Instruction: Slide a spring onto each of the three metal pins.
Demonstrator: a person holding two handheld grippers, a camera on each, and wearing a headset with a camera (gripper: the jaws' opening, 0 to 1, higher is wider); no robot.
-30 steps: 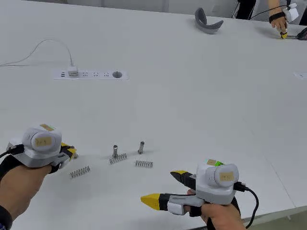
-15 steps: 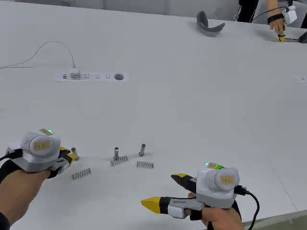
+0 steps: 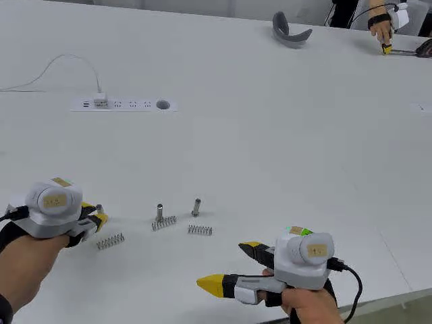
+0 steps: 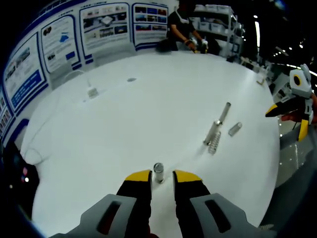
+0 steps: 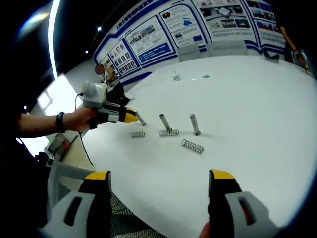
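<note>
Three short metal pins stand on the white table [image 3: 270,155]: one [image 3: 99,208] at the left, one [image 3: 160,211] in the middle, one [image 3: 196,206] to its right. Three springs lie loose in front of them: left [image 3: 110,241], middle [image 3: 164,222] against the middle pin's foot, right [image 3: 200,230]. My left gripper [image 3: 96,217] has its yellow tips narrowly parted around the left pin [image 4: 158,172], with small gaps on both sides. My right gripper [image 3: 229,266] hovers wide open and empty in front of the right spring [image 5: 192,146].
A white power strip [image 3: 125,105] with a cable lies farther back on the left. A grey curved object [image 3: 290,30] rests at the far edge, and a person's hand [image 3: 380,27] works at the far right. The table's front edge [image 3: 398,300] runs close behind my right gripper.
The head view has shifted a little. Both grippers, the pins and the springs keep nearly the same places; the left pin now shows a bit more beside the left tips.
</note>
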